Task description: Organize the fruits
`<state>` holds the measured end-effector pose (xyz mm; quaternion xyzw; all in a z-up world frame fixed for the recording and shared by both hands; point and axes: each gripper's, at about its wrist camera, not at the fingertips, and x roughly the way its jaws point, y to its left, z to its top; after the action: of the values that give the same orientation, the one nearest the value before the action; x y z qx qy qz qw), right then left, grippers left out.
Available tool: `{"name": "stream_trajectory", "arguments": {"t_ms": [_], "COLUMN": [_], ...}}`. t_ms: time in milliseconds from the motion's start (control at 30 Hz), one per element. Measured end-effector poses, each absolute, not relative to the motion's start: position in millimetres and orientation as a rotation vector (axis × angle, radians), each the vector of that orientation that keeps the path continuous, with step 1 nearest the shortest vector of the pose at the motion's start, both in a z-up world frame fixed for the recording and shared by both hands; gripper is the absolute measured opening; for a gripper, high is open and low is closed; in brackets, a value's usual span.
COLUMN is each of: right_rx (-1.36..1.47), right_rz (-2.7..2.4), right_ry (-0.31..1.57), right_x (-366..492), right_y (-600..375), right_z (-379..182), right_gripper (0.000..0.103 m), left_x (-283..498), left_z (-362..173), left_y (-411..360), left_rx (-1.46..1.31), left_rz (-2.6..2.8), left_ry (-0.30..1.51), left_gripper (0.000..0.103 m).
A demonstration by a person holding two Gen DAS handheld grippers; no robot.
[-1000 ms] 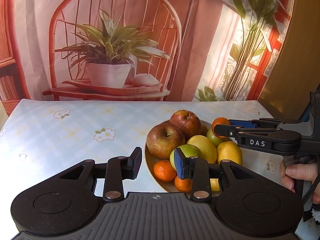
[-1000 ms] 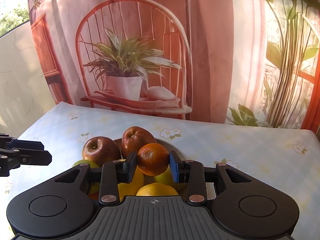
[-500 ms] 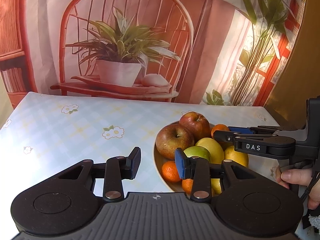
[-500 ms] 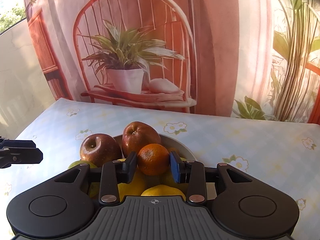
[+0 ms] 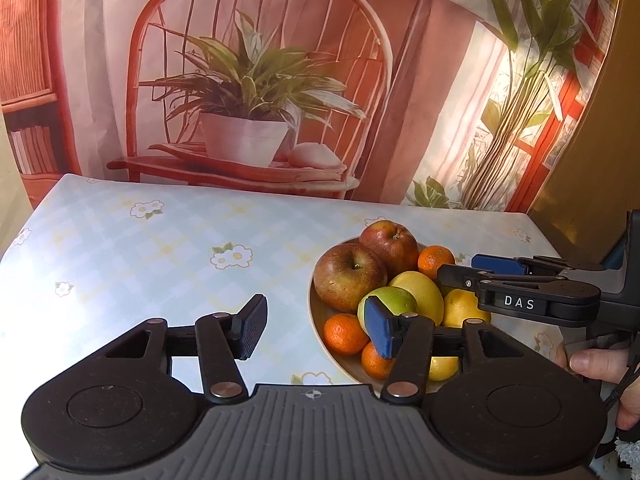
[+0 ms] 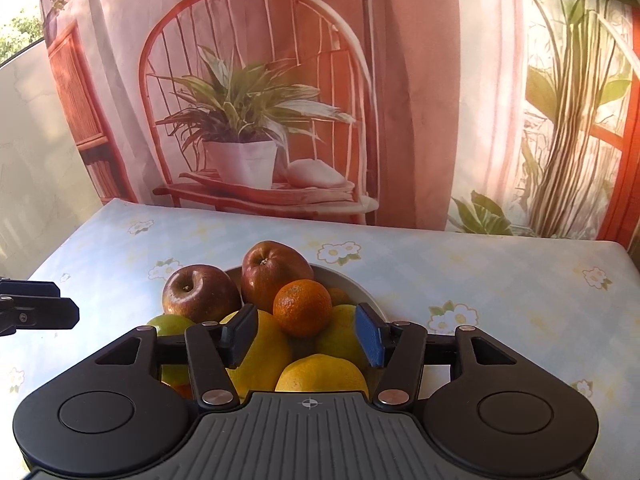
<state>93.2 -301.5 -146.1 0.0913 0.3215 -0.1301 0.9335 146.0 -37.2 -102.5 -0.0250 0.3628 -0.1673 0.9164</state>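
Left gripper [image 5: 318, 326]: jaws just spread, nothing between them, above the tabletop [image 5: 120, 264] left of the bowl [image 5: 320, 334]. The bowl, heaped with apples, lemons and tangerines, sits toward the tabletop's right edge. Right gripper [image 6: 306, 334]: jaws just opened, clear of the tangerine [image 6: 302, 308] resting between them.

Backdrop cloth [image 5: 420, 92], upper frame: printed red chair, potted plant, curtained window. Surface [image 5: 132, 256], lower frame: pale blue checked cover, flower motifs. Light warm, sunlit.
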Motion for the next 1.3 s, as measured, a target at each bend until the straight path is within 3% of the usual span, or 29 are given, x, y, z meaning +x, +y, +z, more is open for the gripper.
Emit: {"name": "stream_trajectory", "arguments": {"t_ms": [67, 133, 300, 600, 1300], "right_rx": [0.184, 0.182, 0.198, 0.294, 0.211], "right_rz": [-0.277, -0.286, -0.321, -0.376, -0.376], "right_ry": [0.659, 0.66, 0.636, 0.55, 0.43], "right_x": [88, 82, 63, 16, -53], "right_y": [-298, -294, -284, -269, -205], "right_z": [-142, -138, -123, -85, 6], "right_gripper": [0.057, 0.064, 0.102, 0.103, 0.103], "left_x": [145, 142, 136, 106, 18], "left_z": [-99, -95, -84, -56, 23], "left_y": [-36, -33, -28, -32, -20], "left_rx": [-0.049, -0.055, -0.074, 0.014, 0.085], "left_rz": [-0.331, -0.322, -0.341, -0.345, -0.302], "left_ry": [0.748, 0.733, 0.724, 0.636, 0.42], "left_gripper": [0.071, 0.075, 0.091, 0.093, 0.096]}}
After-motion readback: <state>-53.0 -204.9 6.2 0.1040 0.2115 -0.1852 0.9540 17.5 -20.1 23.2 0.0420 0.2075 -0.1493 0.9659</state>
